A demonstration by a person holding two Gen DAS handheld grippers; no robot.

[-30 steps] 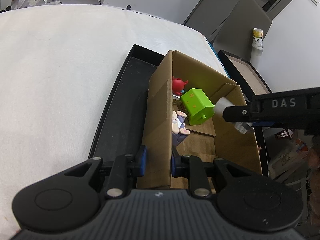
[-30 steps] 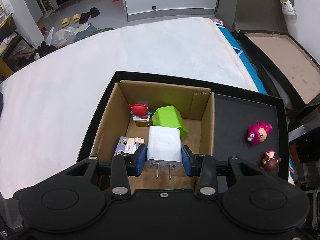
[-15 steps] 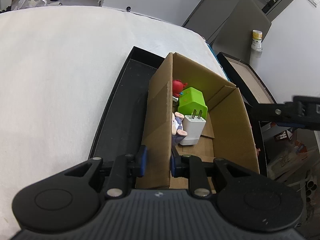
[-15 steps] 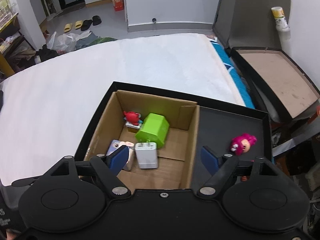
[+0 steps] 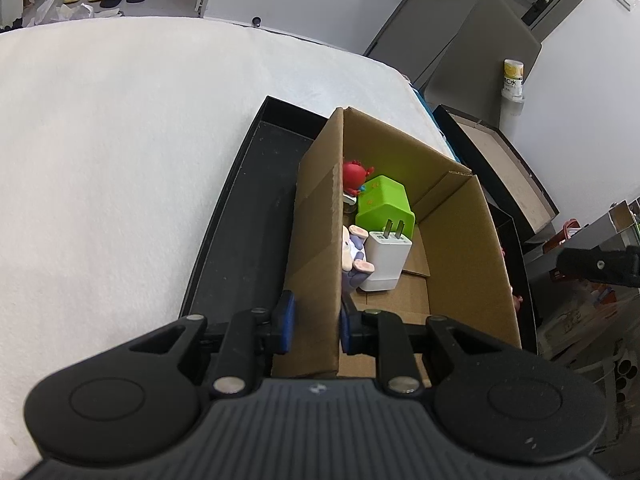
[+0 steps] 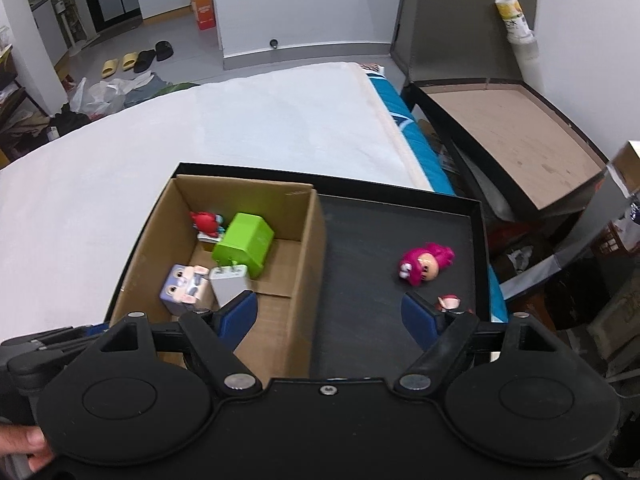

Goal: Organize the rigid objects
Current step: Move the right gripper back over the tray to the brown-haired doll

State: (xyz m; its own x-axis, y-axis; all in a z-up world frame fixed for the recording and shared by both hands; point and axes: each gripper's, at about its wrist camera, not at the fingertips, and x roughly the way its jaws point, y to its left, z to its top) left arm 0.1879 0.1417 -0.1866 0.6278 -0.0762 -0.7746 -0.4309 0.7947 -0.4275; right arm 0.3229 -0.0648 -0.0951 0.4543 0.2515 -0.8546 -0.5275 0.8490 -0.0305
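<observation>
A cardboard box (image 5: 456, 236) (image 6: 304, 264) stands in a black tray (image 5: 240, 220) (image 6: 360, 248) on a white bed. In it lie a white plug charger (image 5: 386, 258) (image 6: 228, 282), a green plug block (image 5: 384, 204) (image 6: 246, 246), a red figure (image 5: 354, 174) (image 6: 204, 222) and a small bunny figure (image 5: 354, 258) (image 6: 184, 288). My left gripper (image 5: 314, 318) is shut on the box's left wall. My right gripper (image 6: 330, 316) is open and empty above the box's right wall. A pink figure (image 6: 426, 262) and a small brown-red figure (image 6: 450, 302) lie on the tray.
An open black case with a brown floor (image 6: 508, 132) stands right of the bed beside a white wall. A yellow-and-white bottle (image 6: 514, 20) sits on it. Shoes and bags (image 6: 132, 60) lie on the far floor.
My right gripper opened and let the white charger drop into the box, then pulled back and shifted right toward the tray's figures. My left gripper kept its hold on the box wall.
</observation>
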